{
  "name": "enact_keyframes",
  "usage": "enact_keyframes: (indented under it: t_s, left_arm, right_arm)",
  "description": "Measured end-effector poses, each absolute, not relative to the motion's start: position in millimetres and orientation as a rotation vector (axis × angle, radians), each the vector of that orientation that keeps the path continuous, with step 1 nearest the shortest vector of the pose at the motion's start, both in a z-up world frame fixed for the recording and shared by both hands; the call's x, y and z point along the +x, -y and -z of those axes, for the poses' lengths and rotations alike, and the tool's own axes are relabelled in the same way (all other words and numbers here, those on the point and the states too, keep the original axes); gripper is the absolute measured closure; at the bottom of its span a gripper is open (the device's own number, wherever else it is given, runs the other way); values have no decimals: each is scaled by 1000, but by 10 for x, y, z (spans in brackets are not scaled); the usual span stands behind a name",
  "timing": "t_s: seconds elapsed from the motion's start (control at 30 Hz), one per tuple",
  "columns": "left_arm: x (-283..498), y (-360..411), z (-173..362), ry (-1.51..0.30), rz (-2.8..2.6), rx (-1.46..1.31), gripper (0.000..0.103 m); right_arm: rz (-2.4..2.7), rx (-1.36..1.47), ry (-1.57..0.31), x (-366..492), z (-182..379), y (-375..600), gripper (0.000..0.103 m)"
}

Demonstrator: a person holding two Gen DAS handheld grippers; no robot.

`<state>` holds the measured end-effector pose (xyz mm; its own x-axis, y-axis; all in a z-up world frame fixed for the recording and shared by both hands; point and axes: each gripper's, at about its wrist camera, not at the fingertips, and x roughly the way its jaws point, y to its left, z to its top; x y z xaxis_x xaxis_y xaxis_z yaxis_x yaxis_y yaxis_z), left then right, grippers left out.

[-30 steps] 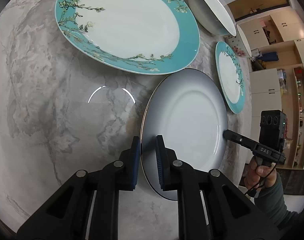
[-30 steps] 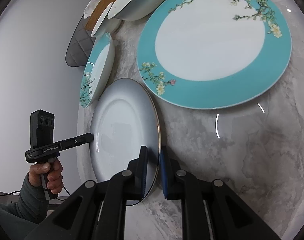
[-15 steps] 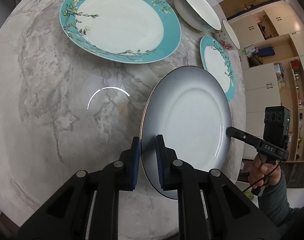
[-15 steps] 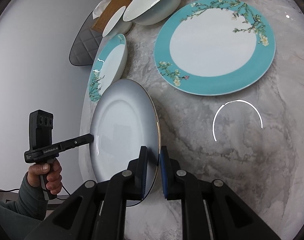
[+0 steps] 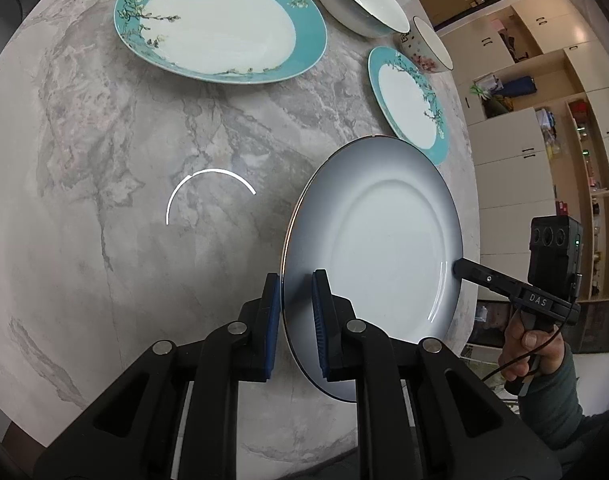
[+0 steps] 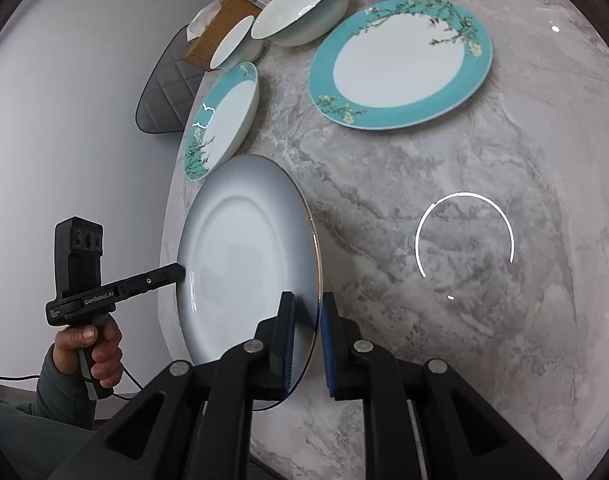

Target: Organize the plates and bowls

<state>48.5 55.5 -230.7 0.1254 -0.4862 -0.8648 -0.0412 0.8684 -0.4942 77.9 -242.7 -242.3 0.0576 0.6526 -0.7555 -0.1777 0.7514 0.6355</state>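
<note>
In the left wrist view, the marbled grey counter (image 5: 104, 160) fills the left, with a large turquoise-rimmed blossom plate (image 5: 220, 24) lying flat at its far side; nearer, the left gripper (image 5: 296, 312) has its blue-padded fingers (image 5: 273, 320) closed onto the near rim of a grey-white plate (image 5: 380, 248), one finger on either face; that plate is held tilted over the counter's edge, with a small turquoise plate (image 5: 408, 100) just beyond it, a white bowl (image 5: 360, 0) and a floral bowl (image 5: 428, 46) farther back; at the right the right gripper (image 5: 460, 270), in a bare hand (image 5: 532, 344), meets the plate's opposite rim. In the right wrist view, the left gripper (image 6: 178, 272) touches the grey-white plate (image 6: 244, 264) from the left, while the right gripper (image 6: 306, 336) pinches the plate's near rim between its fingers (image 6: 327, 340); a tissue box (image 6: 216, 32) stands behind a small white bowl (image 6: 234, 42) at the counter's far edge.
</note>
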Motion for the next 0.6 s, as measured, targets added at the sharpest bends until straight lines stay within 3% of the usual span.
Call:
enact_keyframes:
  t_s: [0.3, 0.6]
  left_arm:
    - [407, -505, 2811, -1475, 331, -439, 90]
    - [425, -514, 2879, -1463, 336, -432, 89]
  right_arm:
    - [-586, 446, -1419, 685, 2854, 2478, 88]
    - [-578, 438, -1423, 683, 2937, 2452, 87]
